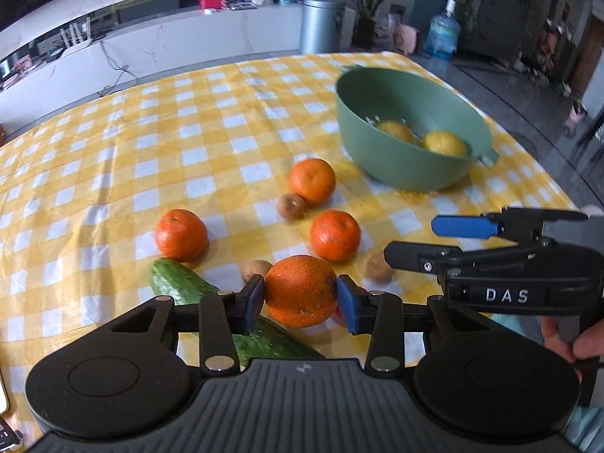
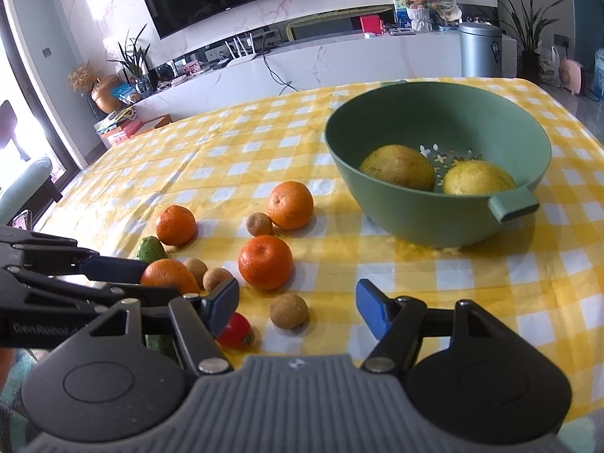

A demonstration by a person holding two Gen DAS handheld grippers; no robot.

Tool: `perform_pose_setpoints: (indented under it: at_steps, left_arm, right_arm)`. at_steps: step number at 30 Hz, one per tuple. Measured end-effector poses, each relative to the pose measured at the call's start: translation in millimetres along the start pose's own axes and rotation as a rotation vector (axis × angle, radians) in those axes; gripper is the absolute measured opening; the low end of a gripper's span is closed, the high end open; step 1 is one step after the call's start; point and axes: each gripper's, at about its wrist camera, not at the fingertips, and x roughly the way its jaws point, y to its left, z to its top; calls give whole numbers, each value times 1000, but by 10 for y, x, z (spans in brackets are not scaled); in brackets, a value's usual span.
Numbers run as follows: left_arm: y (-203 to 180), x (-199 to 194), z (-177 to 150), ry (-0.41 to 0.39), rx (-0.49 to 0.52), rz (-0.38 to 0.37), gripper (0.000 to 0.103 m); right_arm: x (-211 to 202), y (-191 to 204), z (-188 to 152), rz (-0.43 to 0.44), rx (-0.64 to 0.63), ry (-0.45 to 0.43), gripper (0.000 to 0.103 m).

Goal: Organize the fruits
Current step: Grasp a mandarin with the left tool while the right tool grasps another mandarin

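Left gripper (image 1: 300,298) clamped on an orange (image 1: 301,290), a blue pad pressed to each side of the fruit, held just above the cucumber (image 1: 177,281) that lies on the yellow-checked surface (image 1: 113,173). From the right wrist view the same held orange (image 2: 168,275) shows between the left gripper's blue fingers at the left edge. Right gripper (image 2: 296,305) stands wide apart, holding nothing, its fingers over bare cloth near a small brown fruit (image 2: 288,310) and a red tomato (image 2: 234,330); the tomato sits just beside the left finger. Seen from the left wrist, the right gripper (image 1: 434,241) reaches in from the right, a person's hand (image 1: 570,339) on its handle. Three more oranges lie loose on the cloth: one far (image 2: 290,205), one left (image 2: 176,225), one nearer (image 2: 265,262). Small brown fruits lie scattered among them, one touching the far orange (image 2: 259,224), two (image 2: 211,273) beside the held orange. Green colander bowl (image 2: 528,139) stands to the right, well apart from the loose fruit, with two yellow citrus inside (image 2: 398,168), (image 2: 477,177).
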Motion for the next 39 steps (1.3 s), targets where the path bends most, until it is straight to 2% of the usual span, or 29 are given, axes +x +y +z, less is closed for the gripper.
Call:
perform_pose_setpoints:
  at_steps: [3,7,13,16,23,26,28,32,36,39]
  left_arm:
    - [92,-5,14,-28,-45,10,47]
    - [210,-7,14,-64,-107,-17,46]
    - [301,12,19,-85,-141,-19,46]
    - [311,62,16,-41,-127,0,46]
    - [239,52,20,-12,-30,1,47]
    - [224,74,18,-4,-11,1,47]
    - [199,90,15,8,7,2,47]
    - [149,114,-13,30,37,18,48]
    - [132,136,-37,39,41,22,48]
    - [111,160,-32,38,57,15,48]
  right_arm:
    - [49,34,28,1,-11,-1,65]
    - [130,80,79,10,-27,-5,63]
    - [348,121,157,36,-24,21,54]
    - [454,155,169,38,-29,44,51]
    - [624,143,183,53,-8,80,48]
    - [677,136,185,64,-1,95,42]
    - [699,137,184,69,-1,98,42]
    - [691,143,181,73,-5,88,41]
    - [571,161,188,119,-23,43,41]
    - [574,184,177,88,-35,41,41]
